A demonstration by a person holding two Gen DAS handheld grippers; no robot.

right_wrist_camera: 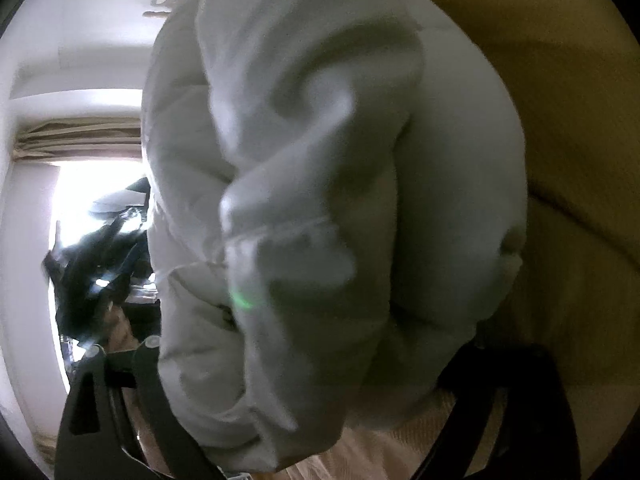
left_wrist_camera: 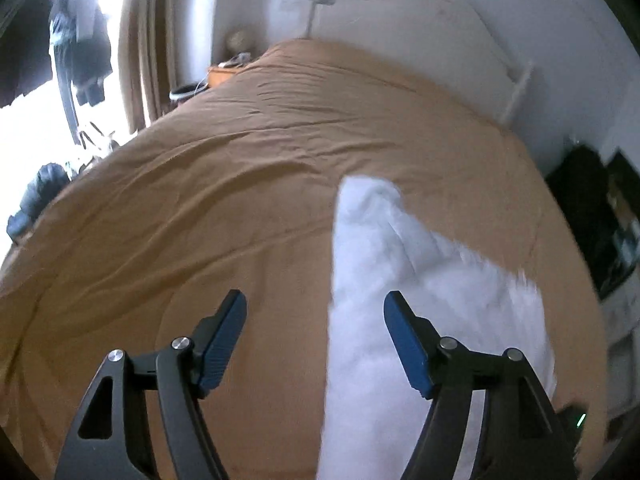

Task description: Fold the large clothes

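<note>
Left wrist view: the left gripper point(left_wrist_camera: 315, 312) is standing wide open with nothing between its blue pads point(left_wrist_camera: 222, 340), hovering over a bed spread with a tan cover point(left_wrist_camera: 200, 208). The white garment point(left_wrist_camera: 400, 280) is lying on that cover, ahead of the claw and to its right, running back under the right-hand finger; the pads are not touching it. Far ahead a white headboard point(left_wrist_camera: 460, 40) is standing against the wall, and ahead to the left a curtain point(left_wrist_camera: 148, 40) is hanging beside a bright window. A dark heap point(left_wrist_camera: 36, 200) is sitting off the bed's left edge.

Right wrist view: here the white garment point(right_wrist_camera: 312, 200) is filling nearly the whole picture, bunched in thick folds directly in front of the right gripper point(right_wrist_camera: 320, 380) and draping over it. It is hiding the fingertips, so only the black finger arms are showing at either side, set far apart; whether the pads are pressing on the cloth I cannot tell. The tan cover point(right_wrist_camera: 560, 120) is showing to the claw's right, a curtain point(right_wrist_camera: 76, 136) and bright window to its left. Only this view is showing the garment's folds up close; only the other is showing it lying on the bed.
</note>
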